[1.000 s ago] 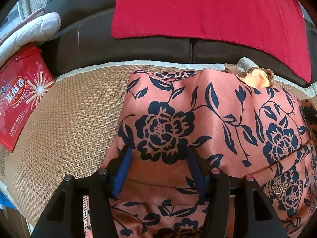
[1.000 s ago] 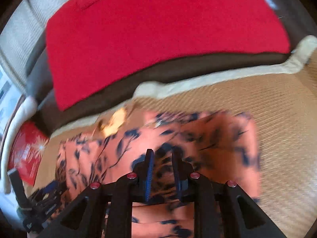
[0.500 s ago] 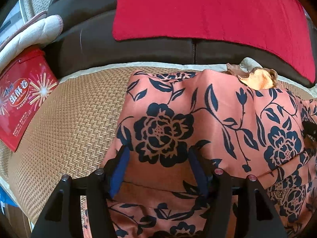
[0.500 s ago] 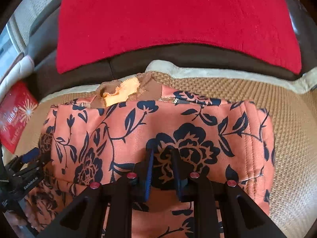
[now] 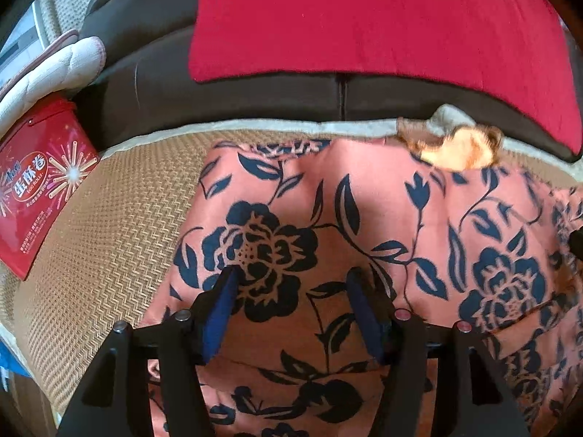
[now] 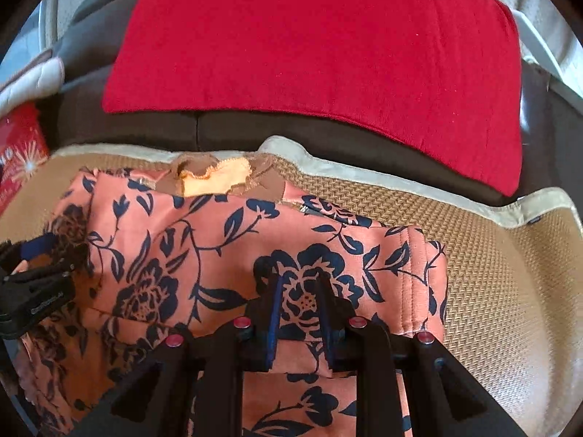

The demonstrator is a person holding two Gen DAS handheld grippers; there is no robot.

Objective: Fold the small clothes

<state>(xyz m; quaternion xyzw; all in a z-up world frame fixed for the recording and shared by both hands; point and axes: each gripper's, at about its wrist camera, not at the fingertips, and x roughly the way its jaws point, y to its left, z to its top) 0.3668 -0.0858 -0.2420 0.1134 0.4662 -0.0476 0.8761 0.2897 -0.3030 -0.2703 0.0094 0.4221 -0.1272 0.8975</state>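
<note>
A salmon-pink garment printed with dark blue flowers lies spread on a woven tan mat that covers the seat of a dark brown sofa. The left tongs stand fairly wide just above the cloth, blue pads either side of a large printed flower, with nothing pinched between them. The right tongs are narrow, over another flower near the stitched right-hand edge of the garment; cloth shows in the slim gap, but whether the pads press on it cannot be told. An orange, frilly-edged scrap of fabric sits at the garment's far edge, touching it, beside the mat's pale border. A red blanket drapes over the sofa back, well behind the work. At the left end of the mat a red tin of egg rolls leans against a white quilted cushion, clear of the garment.
</note>
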